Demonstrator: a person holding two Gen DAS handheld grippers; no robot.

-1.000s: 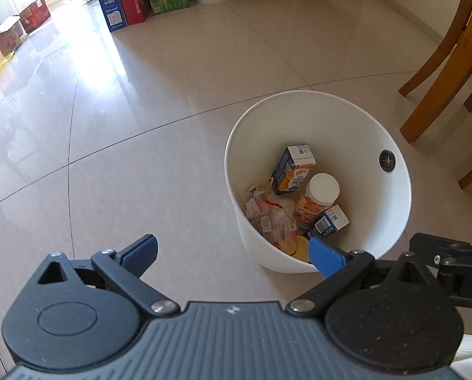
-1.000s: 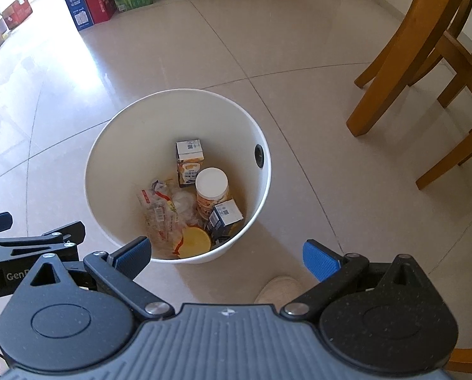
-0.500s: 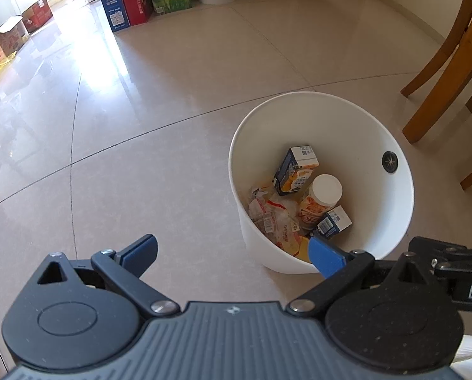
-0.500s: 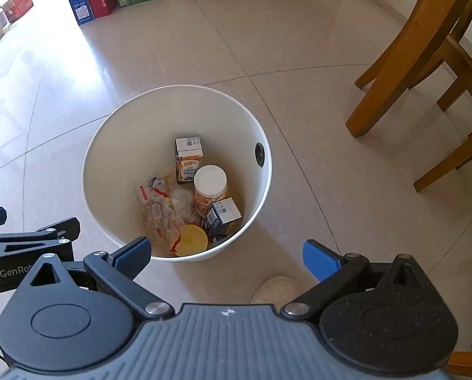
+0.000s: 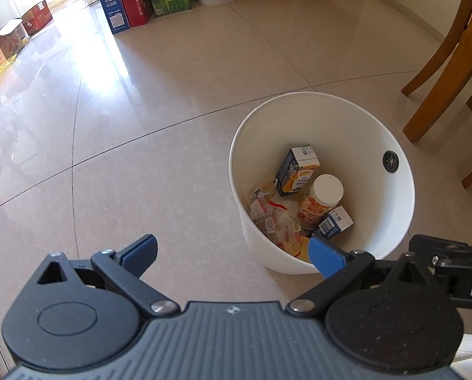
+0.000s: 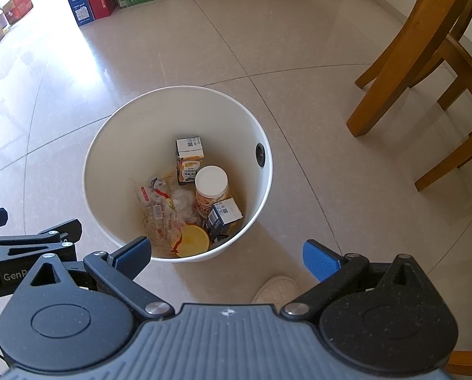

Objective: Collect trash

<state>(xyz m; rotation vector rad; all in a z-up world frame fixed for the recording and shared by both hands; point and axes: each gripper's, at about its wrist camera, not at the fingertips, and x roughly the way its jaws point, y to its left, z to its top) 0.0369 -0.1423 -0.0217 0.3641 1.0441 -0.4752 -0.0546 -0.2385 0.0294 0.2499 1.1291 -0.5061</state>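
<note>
Gaping wide and empty, the left gripper (image 5: 232, 250) and right gripper (image 6: 226, 253) hang above the white bin (image 6: 109, 145), where a carton (image 6: 189, 160), jar (image 6: 211, 186) and wrappers (image 6: 156, 212) already lie. No litter shows on the tiles, so scan outward before lowering either one.

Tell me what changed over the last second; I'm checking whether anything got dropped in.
Nothing was taken or released. Both views drifted only slightly relative to the white bin. The left gripper and right gripper stay open and empty; the cartons, jar and wrappers lie as before.
</note>
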